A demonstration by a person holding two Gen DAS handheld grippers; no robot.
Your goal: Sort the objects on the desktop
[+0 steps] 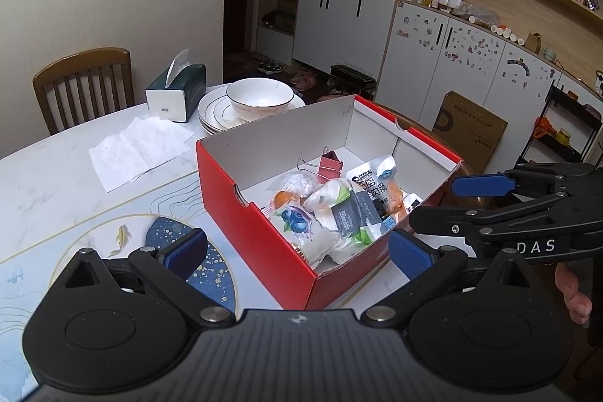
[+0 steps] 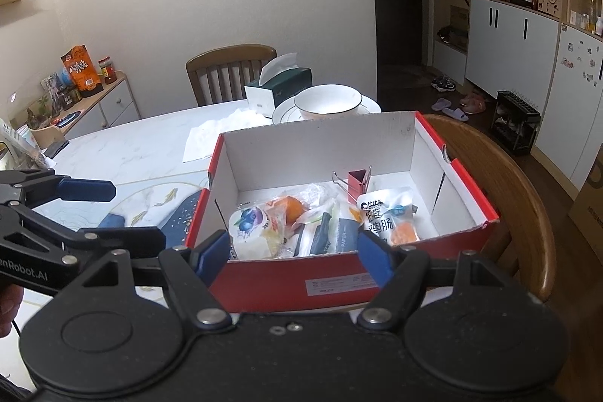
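Note:
A red shoebox (image 1: 245,225) (image 2: 282,277) with a white inside stands open on the marble table. In it lie a red binder clip (image 1: 329,166) (image 2: 358,181), a blueberry snack pack (image 1: 297,221) (image 2: 248,219), a white pouch with Chinese print (image 1: 373,183) (image 2: 380,217) and several other wrapped snacks. My left gripper (image 1: 297,251) (image 2: 101,206) hovers open at the box's near left corner, empty. My right gripper (image 2: 294,255) (image 1: 452,202) hangs open before the box's near wall, with nothing between its pads.
Behind the box are a white bowl (image 1: 260,98) (image 2: 328,102) on stacked plates, a green tissue box (image 1: 177,93) (image 2: 279,87) and an unfolded napkin (image 1: 139,145). Wooden chairs stand at the far side (image 1: 84,85) and right of the box (image 2: 508,176). A person's fingers (image 1: 573,296) grip the right handle.

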